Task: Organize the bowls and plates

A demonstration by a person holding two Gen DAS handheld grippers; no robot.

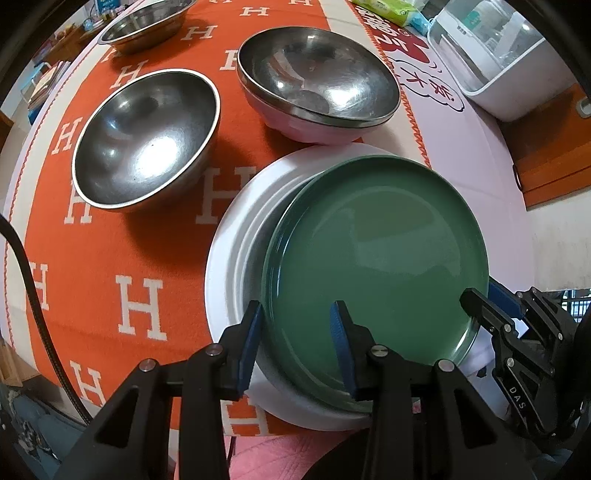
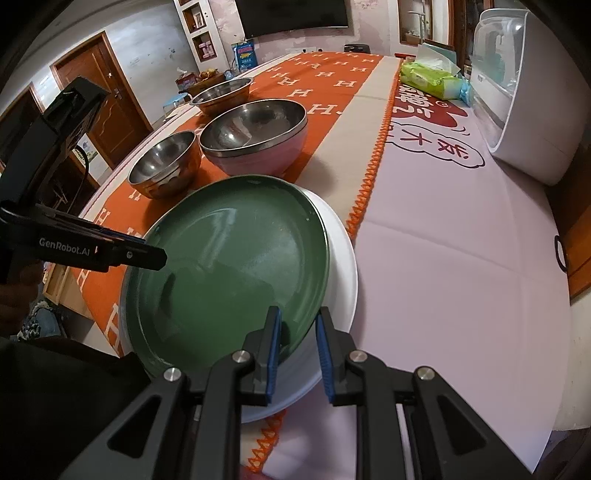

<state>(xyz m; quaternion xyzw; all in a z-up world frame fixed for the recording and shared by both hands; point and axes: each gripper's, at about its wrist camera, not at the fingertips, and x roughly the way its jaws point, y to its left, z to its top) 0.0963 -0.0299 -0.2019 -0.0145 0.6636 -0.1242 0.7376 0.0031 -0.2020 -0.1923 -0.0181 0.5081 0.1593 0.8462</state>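
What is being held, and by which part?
Left gripper open, astride round green plate rim, holds nothing; right gripper at its rim, grip cannot be told.

This is a home, probably a dining or living room. A long table [image 2: 443, 277] carries an orange cloth with H letters [image 2: 332, 88], steel bowls and plates, and a white countertop appliance [image 2: 532, 96]. Behind are a wooden door [image 2: 107, 107], wall shelves [image 2: 201, 33] and a dark TV screen [image 2: 291, 14].

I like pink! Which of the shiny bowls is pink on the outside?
The biggest bowl, straight behind the green plate. Its outside is pink, with another metal bowl nested inside. The smaller bowl beside it and the far shallow one are plain metal.
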